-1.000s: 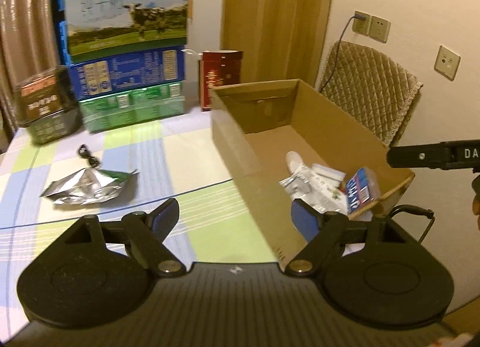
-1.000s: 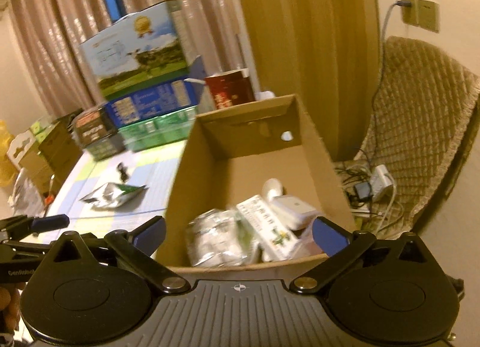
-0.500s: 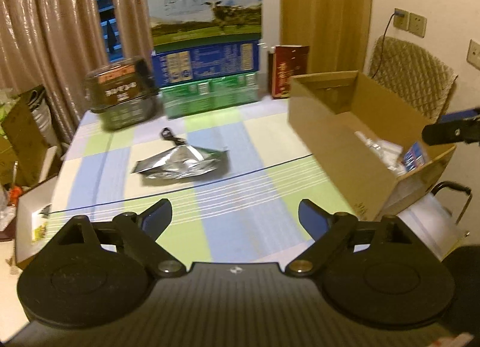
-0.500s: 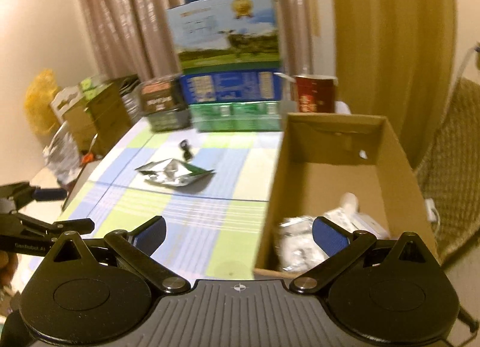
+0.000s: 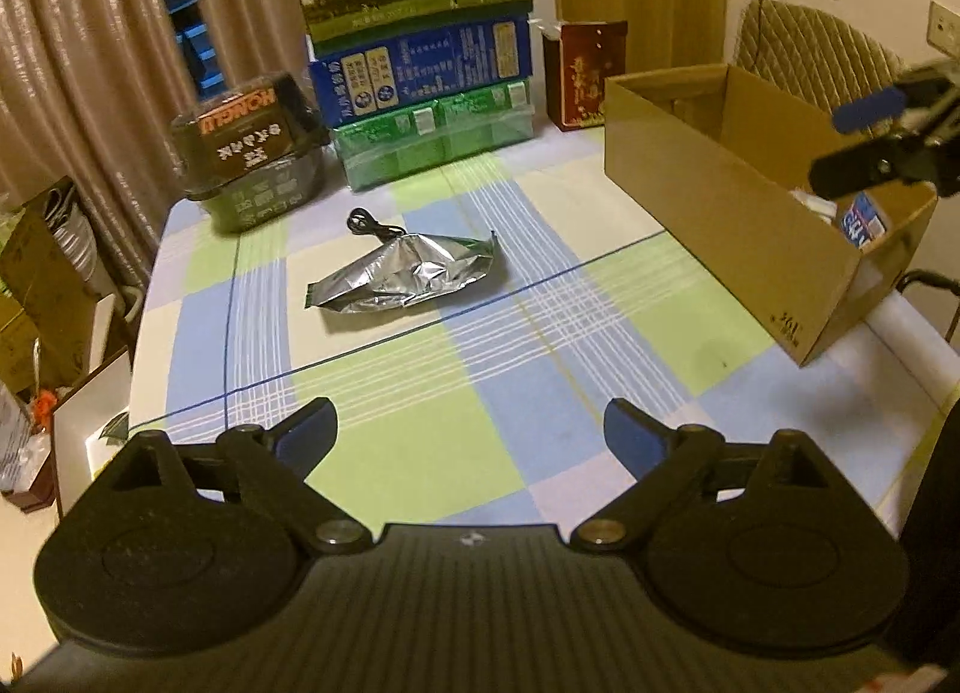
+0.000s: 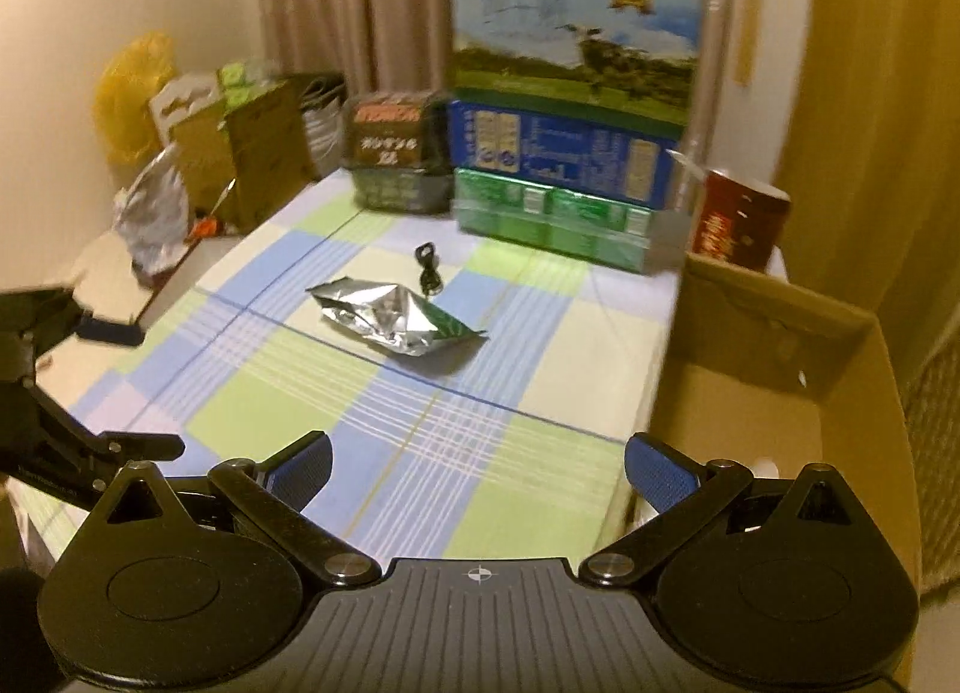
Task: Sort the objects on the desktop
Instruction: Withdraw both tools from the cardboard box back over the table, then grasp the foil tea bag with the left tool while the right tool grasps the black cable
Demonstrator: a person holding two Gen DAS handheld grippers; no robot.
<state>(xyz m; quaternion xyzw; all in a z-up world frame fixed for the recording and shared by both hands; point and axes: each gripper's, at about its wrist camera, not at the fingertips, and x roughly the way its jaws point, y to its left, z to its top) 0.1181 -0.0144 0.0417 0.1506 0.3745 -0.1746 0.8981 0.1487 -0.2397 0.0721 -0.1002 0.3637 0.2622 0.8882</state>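
Note:
A crumpled silver foil bag (image 5: 405,276) lies mid-table on the checked cloth; it also shows in the right wrist view (image 6: 393,318). A small black cable (image 5: 369,225) lies just behind it, also in the right wrist view (image 6: 427,267). An open cardboard box (image 5: 732,213) stands at the table's right edge with packets inside; its wall shows in the right wrist view (image 6: 774,393). My left gripper (image 5: 471,432) is open and empty over the near table edge. My right gripper (image 6: 477,462) is open and empty beside the box's left wall.
Stacked milk cartons (image 5: 420,51), a dark snack tub (image 5: 252,147) and a red box (image 5: 585,75) line the table's back. A padded chair (image 5: 822,51) stands behind the box. Bags and boxes (image 6: 228,153) crowd the floor at left.
Both grippers have swung left, away from the cardboard box, and now face the foil bag and the middle of the table. Both stay open and empty.

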